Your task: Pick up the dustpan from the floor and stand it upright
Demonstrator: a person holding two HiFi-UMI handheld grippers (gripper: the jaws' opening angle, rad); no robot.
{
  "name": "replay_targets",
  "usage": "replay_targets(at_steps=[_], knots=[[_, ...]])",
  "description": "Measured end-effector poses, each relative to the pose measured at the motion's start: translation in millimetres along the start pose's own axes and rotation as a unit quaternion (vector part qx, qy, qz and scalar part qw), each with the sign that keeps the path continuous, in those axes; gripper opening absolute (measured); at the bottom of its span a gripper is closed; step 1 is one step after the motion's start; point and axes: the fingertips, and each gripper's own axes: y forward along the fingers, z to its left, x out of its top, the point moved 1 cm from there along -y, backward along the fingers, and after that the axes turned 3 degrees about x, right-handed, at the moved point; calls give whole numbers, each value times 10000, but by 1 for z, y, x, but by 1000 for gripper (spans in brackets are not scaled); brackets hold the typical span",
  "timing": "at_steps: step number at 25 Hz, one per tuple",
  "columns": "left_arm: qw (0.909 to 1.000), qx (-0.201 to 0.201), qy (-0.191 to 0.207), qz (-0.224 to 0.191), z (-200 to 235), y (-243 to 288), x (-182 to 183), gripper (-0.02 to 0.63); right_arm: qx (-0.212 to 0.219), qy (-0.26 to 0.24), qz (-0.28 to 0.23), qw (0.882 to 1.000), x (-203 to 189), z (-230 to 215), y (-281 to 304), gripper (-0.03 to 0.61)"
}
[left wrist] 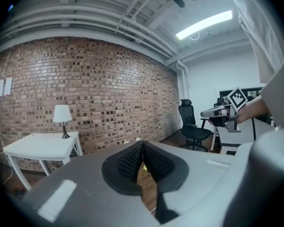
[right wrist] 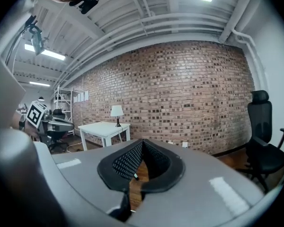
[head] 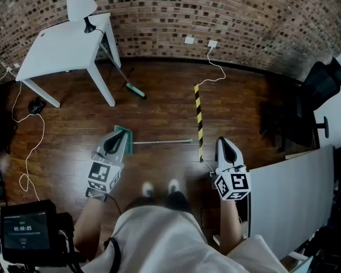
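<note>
Teal dustpan [head: 128,142] shows only in head view; left gripper [left wrist: 142,148] and right gripper [right wrist: 142,144] jaws meet, empty

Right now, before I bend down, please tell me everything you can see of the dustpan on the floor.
The dustpan lies flat on the dark wooden floor, not upright. Its pan looks like teal plastic. A thin, straight, silvery handle runs from it toward the yellow-black striped tape and ends near it. In the head view the shut left claw covers part of the pan and holds nothing.
</note>
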Motion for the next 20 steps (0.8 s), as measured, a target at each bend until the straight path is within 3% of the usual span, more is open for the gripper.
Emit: replay_targets(at_steps=[8, 13, 17, 20], knots=[[9960, -747, 20, 485, -27, 64, -53, 3, -351, -223, 397, 9983, -70, -31, 30, 25], [9929, -874, -98, 798, -53, 113, -95, 4, -349, -150, 769, 9963, -127, -61, 54, 28], [9913, -913, -190, 933, -72, 162, -140, 4, -304, -99, 1144, 9929, -193, -95, 78, 46], [9890, -991, -216, 1073, -80, 204, -195, 4, -256, -135, 1453, 9890, -260, -120, 106, 62]])
